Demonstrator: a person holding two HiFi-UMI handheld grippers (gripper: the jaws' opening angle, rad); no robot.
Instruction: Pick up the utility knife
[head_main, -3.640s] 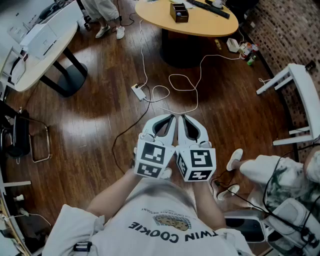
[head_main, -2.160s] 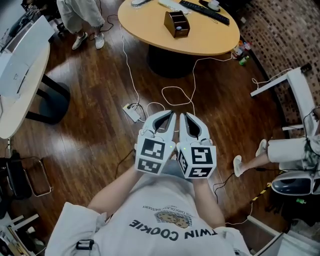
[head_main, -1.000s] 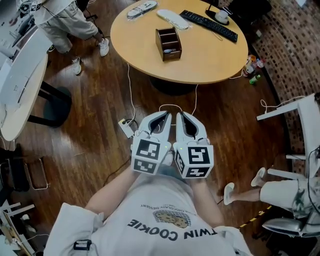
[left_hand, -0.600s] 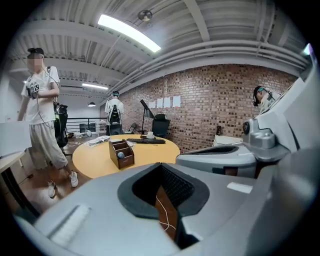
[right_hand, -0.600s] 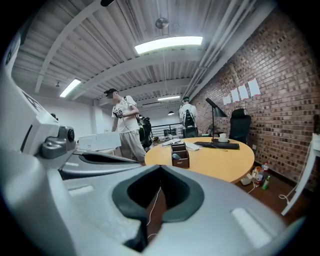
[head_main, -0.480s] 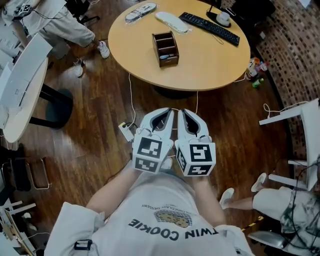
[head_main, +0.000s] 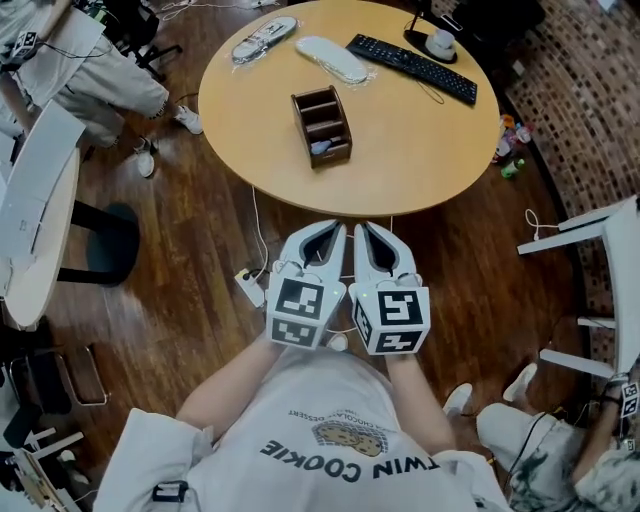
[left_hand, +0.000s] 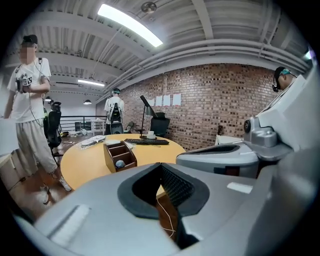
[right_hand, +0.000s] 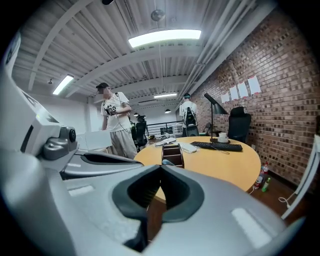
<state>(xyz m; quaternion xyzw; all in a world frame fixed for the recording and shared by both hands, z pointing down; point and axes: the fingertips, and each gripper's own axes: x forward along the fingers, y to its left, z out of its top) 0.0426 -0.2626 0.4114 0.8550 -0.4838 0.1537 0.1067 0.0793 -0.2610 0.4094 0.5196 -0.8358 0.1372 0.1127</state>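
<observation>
Close to the wearer's chest, the left claw (head_main: 338, 230) and right claw (head_main: 362, 230) sit side by side above the wood floor (head_main: 190, 250). Their marker cubes face the body and their tips point at the bench (head_main: 420, 160). Each claw's own view shows its jaws closed tip to tip, with nothing between them. On the floor just left of the claws lies a power strip (head_main: 248, 288), with a white cable (head_main: 258, 225) running from it toward the bench. The round bench's near edge is just ahead of the claw tips. A wooden organizer (head_main: 322, 125) stands on its near-left part, well apart from both claws. A small pale thing (head_main: 319, 147) lies in its nearest compartment, and I cannot tell whether this is the knife. Farther back are a white pouch (head_main: 332, 58) and a black keyboard (head_main: 412, 68), with a cup (head_main: 438, 42) at the far edge. Beyond the bench's left side stands a person (head_main: 85, 70).
</observation>
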